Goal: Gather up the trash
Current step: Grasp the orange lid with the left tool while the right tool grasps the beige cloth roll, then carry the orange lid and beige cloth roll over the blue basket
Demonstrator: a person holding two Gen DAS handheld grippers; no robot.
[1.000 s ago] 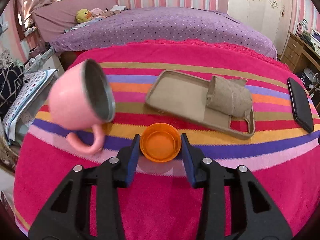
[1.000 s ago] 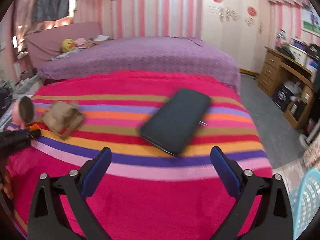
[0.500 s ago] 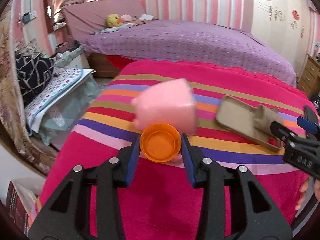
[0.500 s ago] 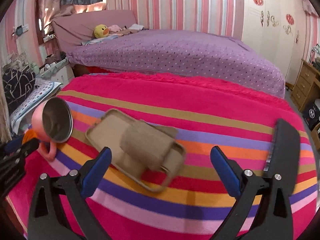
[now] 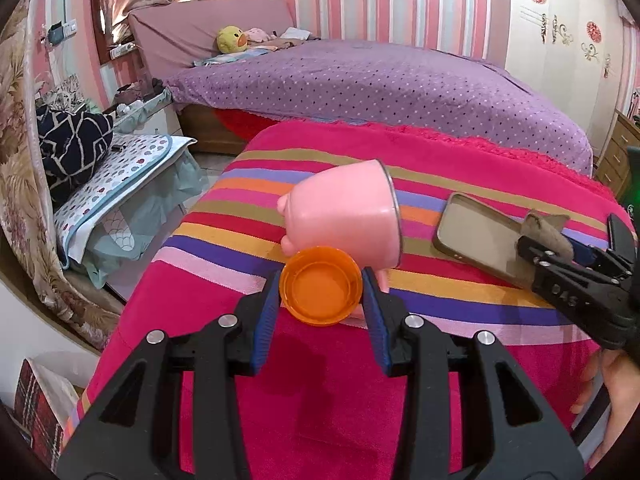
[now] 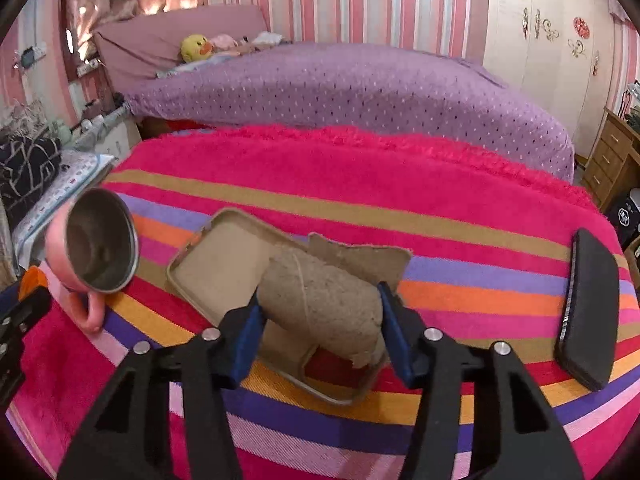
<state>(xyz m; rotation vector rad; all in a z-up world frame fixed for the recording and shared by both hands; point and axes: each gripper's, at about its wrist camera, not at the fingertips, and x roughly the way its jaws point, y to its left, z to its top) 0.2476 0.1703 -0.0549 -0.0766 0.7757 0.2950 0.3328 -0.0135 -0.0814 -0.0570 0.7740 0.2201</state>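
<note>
**A:** What is your left claw (image 5: 322,292) doing?

**B:** It is closed about halfway on the orange bottle cap (image 5: 321,286). You have a blue pad pressed against each side of the cap, whose hollow side faces the camera. Just behind the cap lies the pink mug (image 5: 344,216), tipped on its side on the striped blanket (image 5: 320,380), with its steel rim turned to the right.

**A:** And your right claw (image 6: 320,320)?

**B:** Its jaws are closing, with the crumpled brown cardboard roll (image 6: 320,304) between them. Both pads sit right at the roll's sides; I cannot tell whether they are pressing on it yet. The roll lies tilted across the near end of the beige phone case (image 6: 224,264), which rests open side up on the blanket. A torn cardboard flap (image 6: 360,258) sticks out behind the roll.

**A:** What else is around you?

**B:** From the right wrist view, the mug is to the left of the case, its metal inside facing the camera and its handle touching the blanket. The black phone (image 6: 588,312) lies well apart to the right, near the blanket's edge. Farther back is the purple dotted bed (image 6: 340,88) with a yellow duck plush (image 6: 195,48) near the headboard. In the left wrist view your right claw comes in from the right edge over the case, and part of a hand (image 5: 612,384) shows below it.
</note>
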